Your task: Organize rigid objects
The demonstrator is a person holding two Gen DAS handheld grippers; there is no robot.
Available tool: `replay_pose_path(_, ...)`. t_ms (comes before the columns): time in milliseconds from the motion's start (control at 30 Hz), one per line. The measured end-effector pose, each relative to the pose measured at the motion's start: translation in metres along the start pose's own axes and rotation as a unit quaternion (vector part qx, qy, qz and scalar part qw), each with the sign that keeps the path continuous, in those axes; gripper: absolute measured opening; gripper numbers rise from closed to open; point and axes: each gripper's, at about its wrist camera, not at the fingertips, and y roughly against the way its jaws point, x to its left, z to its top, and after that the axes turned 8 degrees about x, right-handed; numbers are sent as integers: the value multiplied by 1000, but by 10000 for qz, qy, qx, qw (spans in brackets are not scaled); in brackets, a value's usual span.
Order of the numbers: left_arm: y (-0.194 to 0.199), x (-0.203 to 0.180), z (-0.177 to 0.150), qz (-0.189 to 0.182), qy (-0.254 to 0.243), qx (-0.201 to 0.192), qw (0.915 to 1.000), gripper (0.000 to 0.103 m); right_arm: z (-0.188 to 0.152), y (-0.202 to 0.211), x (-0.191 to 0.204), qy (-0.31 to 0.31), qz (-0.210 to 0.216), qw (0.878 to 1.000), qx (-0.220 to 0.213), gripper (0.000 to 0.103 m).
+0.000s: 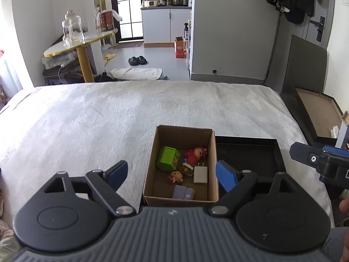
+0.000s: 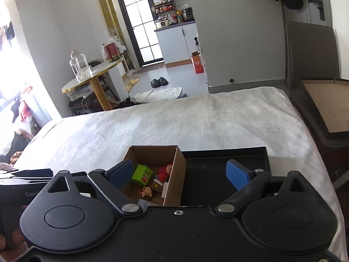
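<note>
An open cardboard box (image 1: pixel 152 159) (image 2: pixel 174 174) sits on the white bed cover. Inside lie a green cube (image 1: pixel 168 158) (image 2: pixel 142 175), a red figurine (image 1: pixel 195 154) (image 2: pixel 164 172), a small doll (image 1: pixel 175 177) (image 2: pixel 147 191), a white charger plug (image 1: pixel 201 173), a yellow-and-white small piece (image 1: pixel 187 169) and a purple block (image 1: pixel 183 192). A black tray (image 1: pixel 250 152) (image 2: pixel 218 168) lies right of the box, touching it. My left gripper (image 1: pixel 172 174) is open and empty, its fingers either side of the box. My right gripper (image 2: pixel 180 174) is open and empty above the box and tray; it also shows at the right edge of the left wrist view (image 1: pixel 322 161).
The bed cover (image 1: pixel 98 120) (image 2: pixel 174 120) stretches away to the far edge. A dark box with open lid (image 1: pixel 309 100) (image 2: pixel 316 100) stands beside the bed at right. A round table with glass jars (image 1: pixel 72 32) (image 2: pixel 80 67) stands beyond the bed at left.
</note>
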Motion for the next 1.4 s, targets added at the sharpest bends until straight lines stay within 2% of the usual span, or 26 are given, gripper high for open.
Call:
replay_pose_path(167,16,0,-1,-109,-25,-35,9999,93,-1,17,-4,-54,-14,9999,-114,103)
replay_pose_path(467,39,4,-11,-119,-99,-117,9998,98,-11,43,-6,-173,-45,9993,-314,103)
replay_pose_path(667,51,9,-17,-151,-109,-167,9997,99,-18,53,-5,-236,-90,9994,-222,103)
replay_pose_path(867,60,13,-26,-257,-102,-133,9995,100,-26,61,0,-264,-352,9990,-29,103)
replay_pose_path(1100,74,14,-38,-324,-194,-147,9992,100,-35,79,7,-244,-542,9982,-86,103)
replay_pose_path(1400,93,20,-50,-375,-229,-255,9987,100,-44,97,10,-203,-589,9980,47,103)
